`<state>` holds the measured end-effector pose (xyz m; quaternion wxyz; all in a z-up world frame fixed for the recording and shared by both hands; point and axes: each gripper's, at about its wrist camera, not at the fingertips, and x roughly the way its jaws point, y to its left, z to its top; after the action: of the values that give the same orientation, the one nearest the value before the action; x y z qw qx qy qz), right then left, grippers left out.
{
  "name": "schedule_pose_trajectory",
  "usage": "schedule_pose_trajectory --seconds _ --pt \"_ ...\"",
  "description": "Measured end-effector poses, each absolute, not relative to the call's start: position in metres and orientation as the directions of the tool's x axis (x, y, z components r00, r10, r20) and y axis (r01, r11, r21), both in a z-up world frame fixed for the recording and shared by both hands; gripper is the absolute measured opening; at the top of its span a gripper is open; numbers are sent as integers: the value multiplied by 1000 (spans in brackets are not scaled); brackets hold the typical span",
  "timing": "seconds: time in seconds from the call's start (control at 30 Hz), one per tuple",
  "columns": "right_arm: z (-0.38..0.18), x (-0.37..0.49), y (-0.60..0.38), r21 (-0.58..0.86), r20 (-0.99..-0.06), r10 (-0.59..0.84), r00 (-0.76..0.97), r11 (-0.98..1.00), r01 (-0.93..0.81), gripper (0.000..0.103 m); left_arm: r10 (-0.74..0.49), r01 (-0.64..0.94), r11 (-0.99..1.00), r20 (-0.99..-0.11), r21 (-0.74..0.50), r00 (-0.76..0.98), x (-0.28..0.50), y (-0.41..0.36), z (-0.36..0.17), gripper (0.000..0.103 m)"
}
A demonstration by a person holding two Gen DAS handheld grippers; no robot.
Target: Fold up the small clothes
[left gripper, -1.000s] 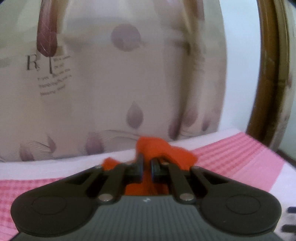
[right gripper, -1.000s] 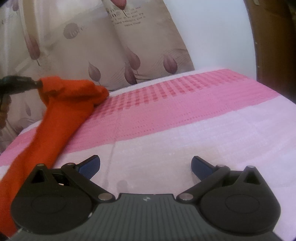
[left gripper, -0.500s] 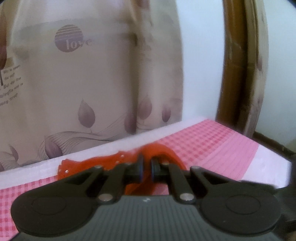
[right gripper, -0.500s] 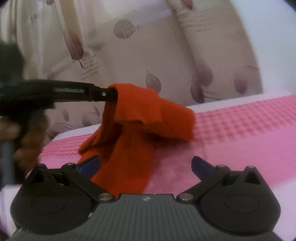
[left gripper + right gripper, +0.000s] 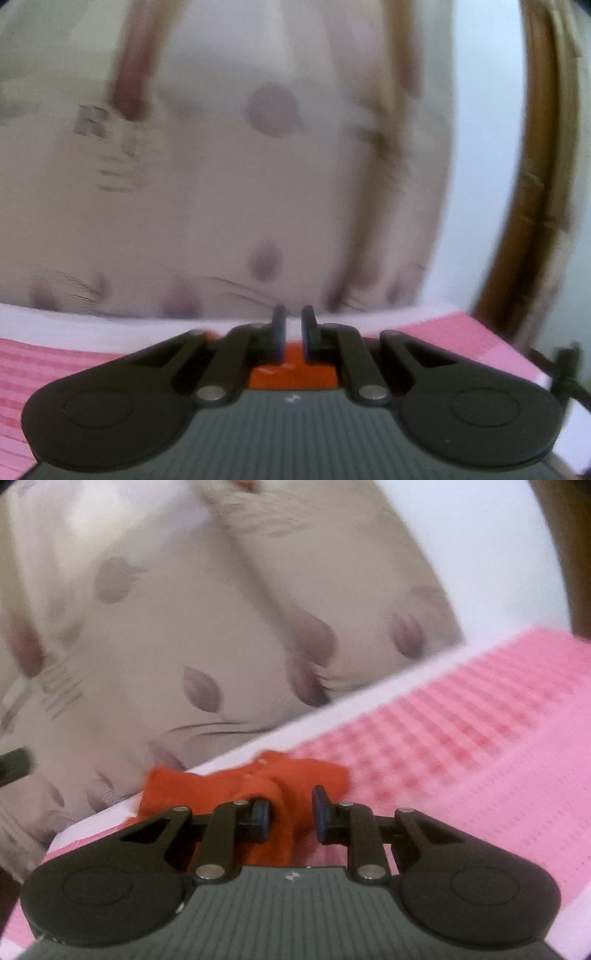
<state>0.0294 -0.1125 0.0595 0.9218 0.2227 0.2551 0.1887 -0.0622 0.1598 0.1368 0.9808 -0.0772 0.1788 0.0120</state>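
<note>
A small orange-red garment [image 5: 221,790] lies bunched on the pink checked cloth [image 5: 480,746], near its far edge by the curtain. My right gripper [image 5: 290,819] has its jaws half closed around a fold of the garment, with a gap left on the right pad side. In the left wrist view only a strip of the garment [image 5: 291,373] shows low behind my left gripper [image 5: 293,332]. The left jaws stand a narrow gap apart and nothing is seen between the tips. Both views are blurred.
A beige curtain [image 5: 258,166] with purple leaf print hangs just behind the table's far edge. A brown wooden frame [image 5: 532,184] stands at the right against a white wall. Pink cloth stretches to the right in the right wrist view.
The garment, held up by my left gripper before, now lies on the cloth. The left jaws have parted slightly and lifted off it. My right gripper has moved onto the garment and is closing.
</note>
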Motion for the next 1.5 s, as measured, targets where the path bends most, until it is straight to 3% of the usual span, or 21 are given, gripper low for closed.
schedule_pose_trajectory --seconds 0.13,0.2,0.37,0.47,0.77,0.8,0.83,0.93,1.0,1.13,1.2,1.3,1.4,1.47,1.5 --pt "40 21 -120 517 -423 470 775 827 -220 31 25 -90 985 -393 -148 919 -66 177 128 9" --pt "34 17 -124 543 -422 476 772 814 -205 37 -28 -32 990 -421 -135 907 -63 167 122 9" --pt "32 21 -123 568 -425 493 759 798 -201 41 -195 180 981 -482 -77 854 -42 112 96 11" --pt "29 26 -124 583 -423 494 760 790 -189 47 -184 242 969 -531 42 827 -29 84 76 11" --pt "31 24 -117 561 -413 491 767 801 -211 56 -181 263 964 -618 43 765 10 73 40 13" --pt "31 24 -117 559 -416 490 766 802 -210 56 -135 214 975 -622 55 771 16 75 37 13" --pt "31 24 -116 555 -418 488 766 805 -209 56 -84 142 989 -620 45 780 19 82 36 1" --pt "33 24 -113 530 -427 476 769 820 -214 62 34 -84 994 -513 -75 858 8 127 54 0" --pt "34 23 -111 517 -428 475 769 827 -223 68 250 -312 947 -427 -80 869 -14 173 76 0" --pt "34 22 -113 518 -422 470 775 827 -219 76 584 -660 743 -373 -111 721 -74 289 111 0" --pt "34 22 -115 527 -416 472 777 822 -217 79 672 -755 648 -390 -104 630 -105 338 117 0" --pt "34 22 -115 533 -410 475 779 818 -219 85 569 -695 690 -442 -203 694 -144 362 114 0" --pt "35 20 -113 519 -412 457 788 829 -210 94 420 -486 874 -461 -28 782 -133 305 104 3" --pt "36 20 -111 509 -418 450 789 836 -207 94 267 -284 958 -466 35 844 -120 252 94 14" --pt "36 20 -110 504 -420 446 790 839 -206 95 189 -190 981 -465 46 865 -112 224 90 42"
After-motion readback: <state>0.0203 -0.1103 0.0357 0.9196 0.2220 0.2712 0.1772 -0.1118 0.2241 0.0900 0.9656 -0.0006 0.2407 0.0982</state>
